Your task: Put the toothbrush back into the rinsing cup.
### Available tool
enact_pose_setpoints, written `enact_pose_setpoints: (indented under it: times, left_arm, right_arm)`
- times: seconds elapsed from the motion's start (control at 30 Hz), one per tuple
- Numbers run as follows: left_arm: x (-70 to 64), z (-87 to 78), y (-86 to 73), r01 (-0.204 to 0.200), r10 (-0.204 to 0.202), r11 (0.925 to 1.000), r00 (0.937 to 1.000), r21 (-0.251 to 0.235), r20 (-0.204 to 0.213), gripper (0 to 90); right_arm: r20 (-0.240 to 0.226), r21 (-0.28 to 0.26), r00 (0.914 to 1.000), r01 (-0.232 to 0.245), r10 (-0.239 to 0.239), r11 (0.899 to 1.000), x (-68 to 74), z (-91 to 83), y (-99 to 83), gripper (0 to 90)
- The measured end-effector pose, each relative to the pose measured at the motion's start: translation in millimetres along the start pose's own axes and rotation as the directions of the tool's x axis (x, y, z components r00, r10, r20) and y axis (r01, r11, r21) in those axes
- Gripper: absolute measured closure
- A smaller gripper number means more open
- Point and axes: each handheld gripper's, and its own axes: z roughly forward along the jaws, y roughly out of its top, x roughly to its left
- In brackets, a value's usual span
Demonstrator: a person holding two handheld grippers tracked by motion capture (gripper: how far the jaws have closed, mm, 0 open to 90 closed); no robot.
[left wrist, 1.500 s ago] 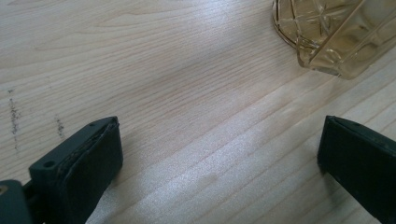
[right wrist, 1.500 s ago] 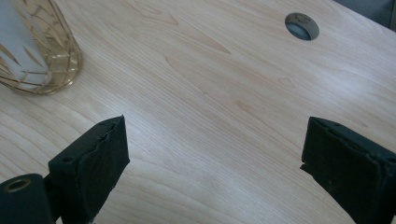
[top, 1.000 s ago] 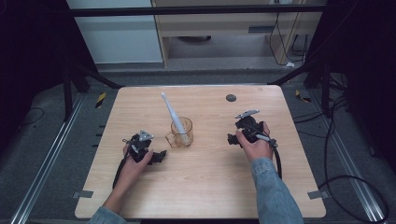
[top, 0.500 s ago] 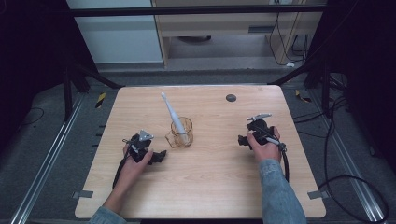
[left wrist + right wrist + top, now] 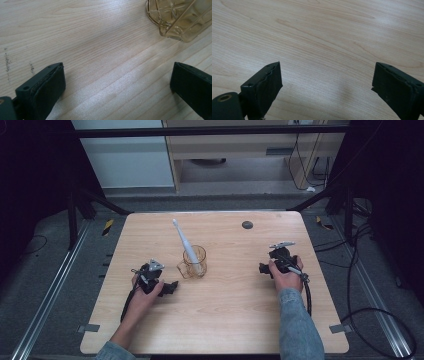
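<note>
I am holding my left tool (image 5: 171,287) low over the surface (image 5: 225,320), its jaws spread wide with nothing between them, and it is pointing toward the amber glass mug (image 5: 194,262) that is standing near the middle of the wood. A white electric toothbrush (image 5: 184,242) is leaning inside that mug, its head sticking up and tilting away toward the far left. In the left gripper view the mug (image 5: 180,17) is sitting just beyond my jaws, off toward the upper right and not lined up between them.

My right tool (image 5: 263,268) is resting well apart on the other side, also gaping with only bare wood (image 5: 324,37) under it.

What is worrying me is the lean of that toothbrush (it is tall and top-heavy for such a small cup). If I am nudging the mug by its handle side with the left tool, I am judging that the glass could slide or tip and the toothbrush could spill out onto the surface. Coming in off-centre, as I am aimed now, one jaw could strike the wall of the glass before the other arrives and push it away. Reaching for the toothbrush shaft with the right tool could lever the mug over if I am pulling sideways instead of straight up along its slant
</note>
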Motion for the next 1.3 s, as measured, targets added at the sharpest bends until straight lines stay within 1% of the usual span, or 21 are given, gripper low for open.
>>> enact_pose_setpoints:
  times: [0.13,0.23,0.27,0.4,0.57,0.63,0.7,0.83,0.87,0.97,1.0,1.07,1.1,1.13,1.2,1.27,1.3]
  left_arm:
    - [0.0,0.0,0.0,0.0,0.0,1.0,1.0,0.0,0.0,0.0]
    - [0.0,0.1,0.1,0.0,0.0,1.0,1.0,0.0,0.0,0.0]
    - [0.1,0.1,0.2,-0.001,0.001,1.0,1.0,0.001,0.0,0.0]
    - [0.1,0.2,0.2,-0.001,0.001,1.0,1.0,0.001,0.0,0.0]
    - [0.1,0.1,0.2,-0.001,0.001,1.0,1.0,0.001,0.0,0.0]
    - [0.0,0.1,0.2,0.0,0.0,1.0,1.0,0.001,0.0,0.0]
    - [0.1,0.1,0.2,0.0,0.0,1.0,1.0,0.0,0.0,0.0]
    - [0.1,0.1,0.2,-0.001,0.001,1.0,1.0,0.001,0.0,0.0]
    - [0.1,0.1,0.2,-0.001,0.001,1.0,1.0,0.001,0.0,0.0]
    - [0.1,0.2,0.2,-0.001,0.001,1.0,1.0,0.001,0.0,0.0]
    - [0.1,0.2,0.2,-0.001,0.001,1.0,1.0,0.001,0.0,0.0]
    - [0.1,0.1,0.2,-0.001,0.001,1.0,1.0,0.001,0.0,0.0]
    - [0.1,0.1,0.1,-0.001,0.001,1.0,1.0,0.001,0.0,0.0]
    - [0.1,0.1,0.2,0.0,0.0,1.0,1.0,0.001,0.0,0.0]
    - [0.1,0.1,0.1,-0.001,0.001,1.0,1.0,0.001,0.0,0.0]
    - [0.2,0.1,0.1,-0.001,0.001,1.0,1.0,0.0,0.0,0.0]
    - [0.2,0.1,0.1,-0.001,0.001,1.0,1.0,0.0,0.001,0.0]
  right_arm:
    - [0.007,-0.011,0.9996,-0.027,0.027,1.0,-2.9,5.8,-3.8,9.5]
    - [0.019,-0.039,0.9985,-0.051,0.052,0.998,-5.5,10.7,-8.4,10.3]
    - [0.017,-0.037,0.9981,-0.058,0.058,0.998,-5.6,11.8,-8.8,10.3]
    - [0.02,-0.037,0.9983,-0.054,0.054,0.998,-6.1,16.4,-9.2,10.3]
    - [0.025,-0.045,0.9966,-0.077,0.079,0.996,-6.1,20.6,-9.4,9.9]
    - [0.028,-0.046,0.995,-0.095,0.096,0.994,-7.5,23.2,-10.3,9.9]
    - [0.032,-0.048,0.9951,-0.092,0.094,0.995,-8.5,24.1,-10.6,9.9]
    - [0.035,-0.042,0.9933,-0.109,0.11,0.993,-10.3,28.3,-11.6,9.9]
    - [0.037,-0.039,0.9938,-0.104,0.105,0.994,-10.8,29.4,-12.2,9.9]
    - [0.021,-0.046,0.9913,-0.129,0.13,0.991,-12.1,31.6,-13.8,9.1]
    - [0.022,-0.055,0.9914,-0.128,0.129,0.99,-11.9,32.4,-14.3,9.0]
    - [0.012,-0.075,0.9924,-0.121,0.123,0.99,-10.1,33.7,-15.2,8.0]
    - [0.01,-0.096,0.9938,-0.109,0.111,0.989,-9.9,35.1,-17.0,7.1]
    - [0.009,-0.103,0.9938,-0.109,0.11,0.989,-9.4,35.5,-17.6,7.0]
    - [0.008,-0.099,0.9924,-0.121,0.123,0.988,-8.8,34.5,-18.9,4.0]
    - [0.026,-0.085,0.9895,-0.14,0.142,0.987,-7.8,34.3,-19.5,0.2]
    - [0.033,-0.084,0.988,-0.147,0.151,0.985,-7.8,34.4,-19.3,0.3]
